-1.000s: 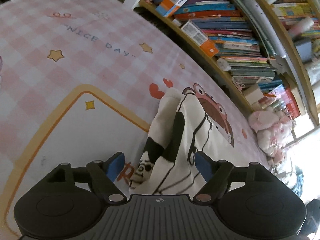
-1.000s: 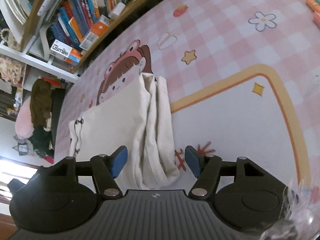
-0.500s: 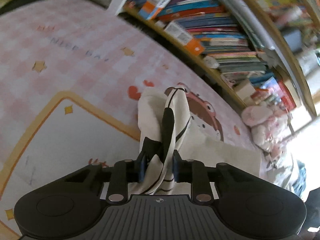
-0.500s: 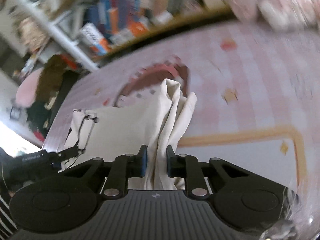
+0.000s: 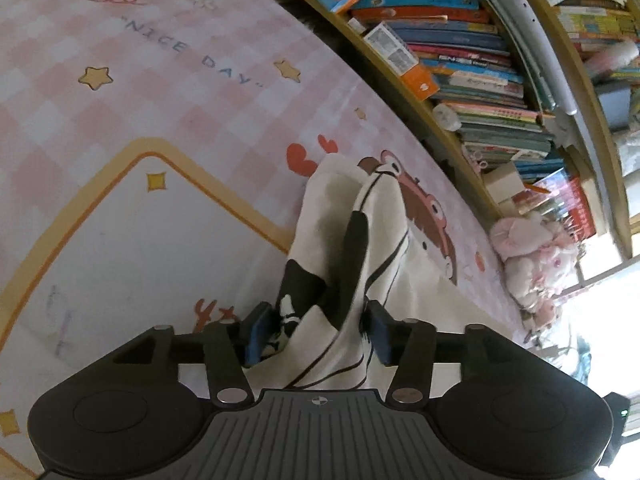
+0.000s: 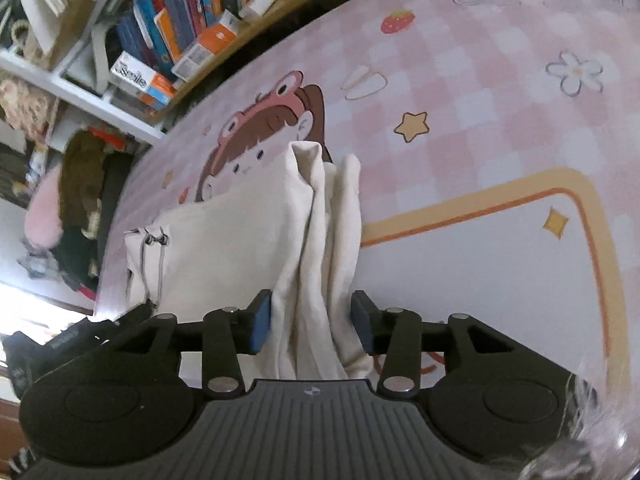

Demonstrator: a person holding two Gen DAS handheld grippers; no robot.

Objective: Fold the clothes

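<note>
A cream garment with black print and thin black lines (image 5: 380, 216) lies bunched on the pink checked play mat (image 5: 120, 92). One gathered end runs between the blue pads of my left gripper (image 5: 318, 334), whose jaws are opening, and the pads stand just off the folds. In the right wrist view the plain cream side of the garment (image 6: 240, 232) spreads out to the left, with a drawstring at its far edge. Its bunched end sits between the pads of my right gripper (image 6: 311, 324). Those jaws are opening too and do not squeeze the cloth.
A low bookshelf (image 5: 460, 64) packed with books runs along the mat's far edge. Pink plush toys (image 5: 536, 248) sit at its end. Dark clothes and a pink cushion (image 6: 44, 216) lie beyond the mat at the left of the right wrist view.
Both grippers stood open around the cloth, then clamped on its bunched ends half a second ago. Now both have parted again, with the cloth still lying between the pads.
</note>
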